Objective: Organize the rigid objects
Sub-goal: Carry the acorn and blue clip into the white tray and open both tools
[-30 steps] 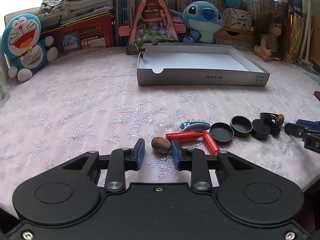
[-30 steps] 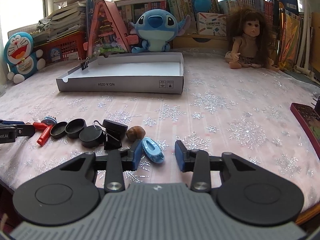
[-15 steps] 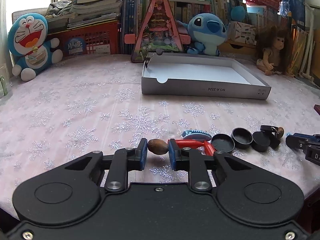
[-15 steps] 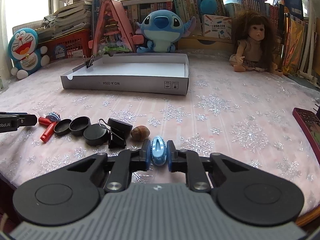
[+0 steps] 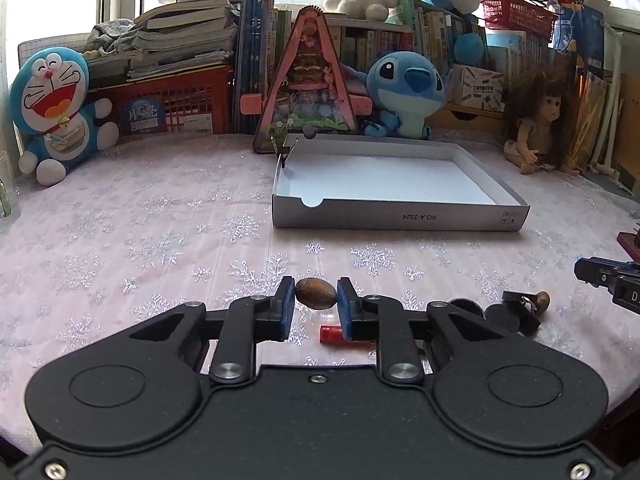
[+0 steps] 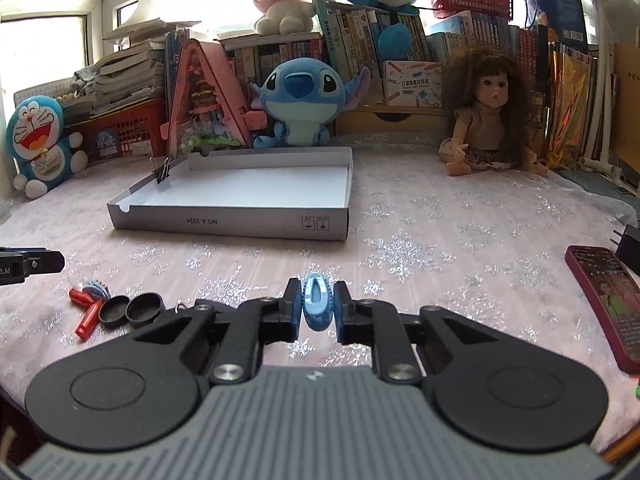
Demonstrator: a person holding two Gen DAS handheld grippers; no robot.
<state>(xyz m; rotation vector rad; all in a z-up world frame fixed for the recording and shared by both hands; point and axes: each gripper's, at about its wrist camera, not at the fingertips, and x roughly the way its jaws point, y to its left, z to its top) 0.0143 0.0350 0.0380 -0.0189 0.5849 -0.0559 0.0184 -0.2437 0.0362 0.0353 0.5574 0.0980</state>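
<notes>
My left gripper (image 5: 316, 304) is shut on a brown walnut (image 5: 316, 294) and holds it above the pink snowflake cloth. My right gripper (image 6: 317, 310) is shut on a small blue toothed part (image 6: 317, 306), also lifted. A shallow white cardboard box (image 5: 400, 216) (image 6: 240, 222) lies open ahead, with a black binder clip (image 6: 163, 174) on its left wall. On the cloth remain a red tube (image 5: 332, 335) (image 6: 88, 318), black round lids (image 6: 130, 308) (image 5: 502, 316), another blue toothed part (image 6: 96, 290) and a second walnut (image 5: 542, 300).
Plush toys, a doll (image 6: 490, 120), a pink triangular toy house (image 5: 308, 80), a red crate and books line the back edge. A dark red phone (image 6: 608, 300) and a black plug lie at the right. The table's front edge is close below both grippers.
Both grippers closed on their objects, the left on the walnut and the right on the blue part, and then lifted them off the cloth.
</notes>
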